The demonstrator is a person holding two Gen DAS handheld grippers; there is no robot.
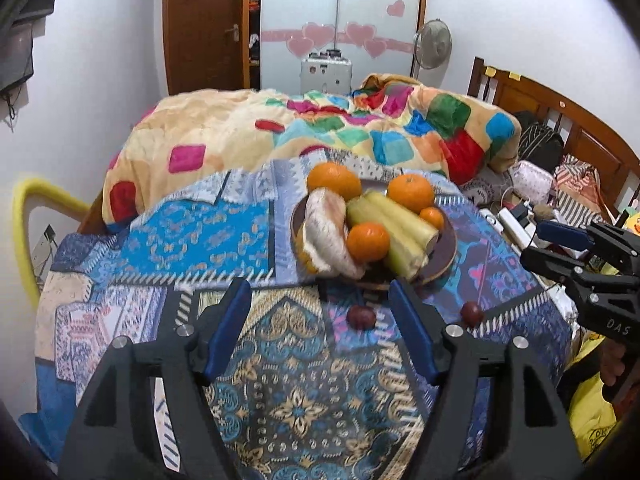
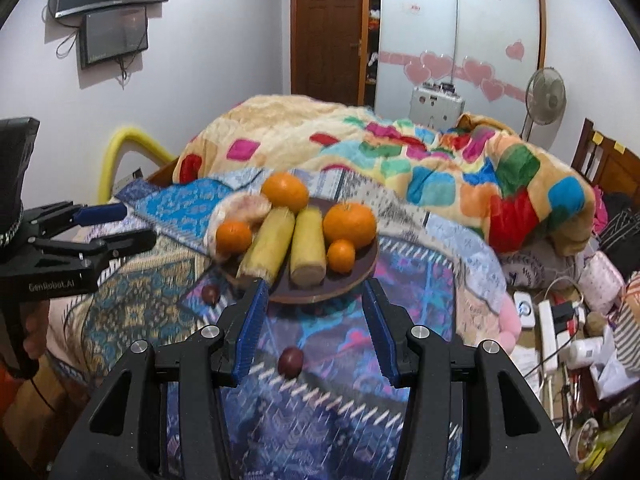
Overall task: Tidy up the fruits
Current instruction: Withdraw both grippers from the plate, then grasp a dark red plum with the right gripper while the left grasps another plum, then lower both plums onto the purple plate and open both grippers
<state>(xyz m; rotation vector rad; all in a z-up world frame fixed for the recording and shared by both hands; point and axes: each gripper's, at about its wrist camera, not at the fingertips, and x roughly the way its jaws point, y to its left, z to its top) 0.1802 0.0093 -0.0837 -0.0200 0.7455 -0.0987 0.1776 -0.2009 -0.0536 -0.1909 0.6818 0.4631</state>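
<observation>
A brown plate [image 1: 446,254] [image 2: 362,268] on the patterned cloth holds several oranges [image 1: 368,241] [image 2: 349,220], two pale corn cobs [image 1: 394,222] [image 2: 307,246] and a peeled pomelo piece [image 1: 326,226] [image 2: 244,208]. Two dark purple fruits lie on the cloth before the plate: one [image 1: 361,317] [image 2: 210,293] to the left, one [image 1: 471,313] [image 2: 291,361] to the right. My left gripper [image 1: 320,292] is open and empty, above the left purple fruit. My right gripper [image 2: 314,292] is open and empty, above the right purple fruit.
A colourful blanket [image 1: 320,128] is heaped behind the plate. Power strips, cables and bags [image 2: 560,320] clutter the right side. The wooden headboard [image 1: 560,120] stands far right. A yellow padded rail [image 1: 24,216] is at the left edge.
</observation>
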